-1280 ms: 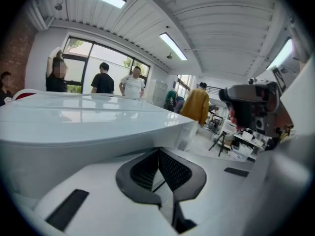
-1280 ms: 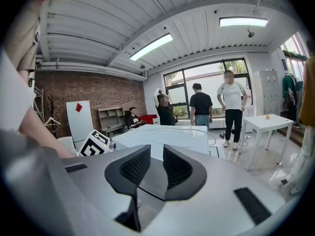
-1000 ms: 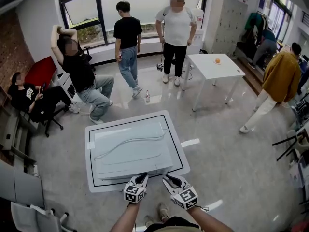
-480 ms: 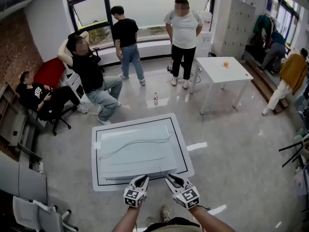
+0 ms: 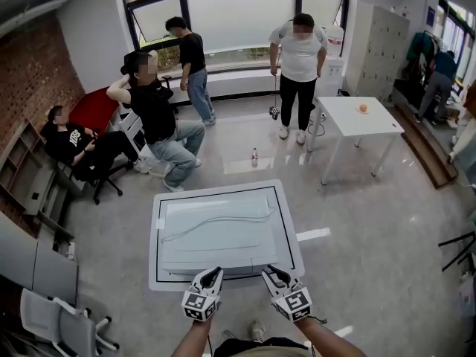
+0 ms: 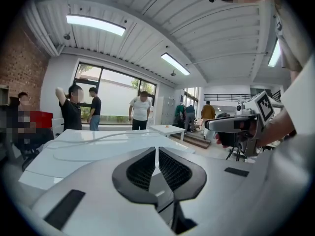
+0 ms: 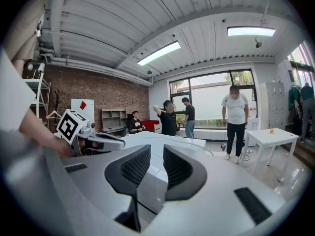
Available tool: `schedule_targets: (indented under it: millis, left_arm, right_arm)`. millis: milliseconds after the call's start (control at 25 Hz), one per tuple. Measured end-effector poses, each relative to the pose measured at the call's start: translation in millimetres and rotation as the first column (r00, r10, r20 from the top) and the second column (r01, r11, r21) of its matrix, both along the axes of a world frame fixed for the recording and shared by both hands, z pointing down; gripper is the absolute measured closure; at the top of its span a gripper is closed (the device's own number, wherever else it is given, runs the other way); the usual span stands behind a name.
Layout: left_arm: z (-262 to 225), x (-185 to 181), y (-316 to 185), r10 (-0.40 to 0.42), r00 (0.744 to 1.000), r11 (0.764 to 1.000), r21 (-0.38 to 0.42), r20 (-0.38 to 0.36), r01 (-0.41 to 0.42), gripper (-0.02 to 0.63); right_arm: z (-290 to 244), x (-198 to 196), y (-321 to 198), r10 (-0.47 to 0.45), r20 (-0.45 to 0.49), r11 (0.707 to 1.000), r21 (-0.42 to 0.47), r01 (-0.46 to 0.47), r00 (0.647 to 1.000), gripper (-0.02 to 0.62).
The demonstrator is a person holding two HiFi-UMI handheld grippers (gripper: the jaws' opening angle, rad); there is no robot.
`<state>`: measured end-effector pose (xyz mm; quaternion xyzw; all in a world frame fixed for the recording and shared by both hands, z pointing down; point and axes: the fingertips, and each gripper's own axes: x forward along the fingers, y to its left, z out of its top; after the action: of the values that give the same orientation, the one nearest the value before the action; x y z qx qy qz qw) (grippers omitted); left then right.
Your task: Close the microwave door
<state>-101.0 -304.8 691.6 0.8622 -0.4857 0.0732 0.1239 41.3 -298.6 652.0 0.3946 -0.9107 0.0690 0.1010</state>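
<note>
The white microwave (image 5: 216, 233) shows from above, resting on a white table (image 5: 286, 222) with a black border line. Its front face is hidden in the head view, so the door cannot be seen there. My left gripper (image 5: 213, 272) hovers at the microwave's front edge, jaws nearly touching and empty (image 6: 157, 149). My right gripper (image 5: 272, 271) hangs beside it at the same edge. Its jaws (image 7: 157, 149) stand a little apart, with a white corner of the microwave (image 7: 152, 173) showing through the gap. Each gripper shows in the other's view.
Several people stand or sit beyond the table: one on a chair (image 5: 160, 121), two by the window. A small bottle (image 5: 254, 157) stands on the floor. At the right, a white side table (image 5: 357, 117) carries an orange (image 5: 363, 108). Shelves and chairs line the left wall.
The head view has shifted, so the table sits lower and further right in frame. Both grippers stay at the microwave's front edge. The person in black has walked toward the window.
</note>
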Motion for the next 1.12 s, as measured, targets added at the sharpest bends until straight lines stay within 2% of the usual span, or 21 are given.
schedule_targets:
  millis: [200, 600, 1120]
  left_arm:
    - [-19, -21, 1, -0.054, 0.998, 0.997, 0.059, 0.025, 0.052, 0.597]
    - [-41, -61, 10, -0.110, 0.994, 0.988, 0.109, 0.017, 0.107, 0.597]
    - [-34, -119, 26, -0.164, 0.986, 0.981, 0.112, 0.019, 0.161, 0.597]
  right_arm:
    - [-7, 5, -5, 0.053, -0.024, 0.997, 0.066, -0.051, 0.998, 0.526]
    - [-17, 3, 2, 0.125, -0.066, 0.979, 0.167, -0.112, 0.990, 0.526]
    - [-11, -12, 9, 0.183, -0.039, 0.971, 0.164, -0.175, 0.982, 0.526]
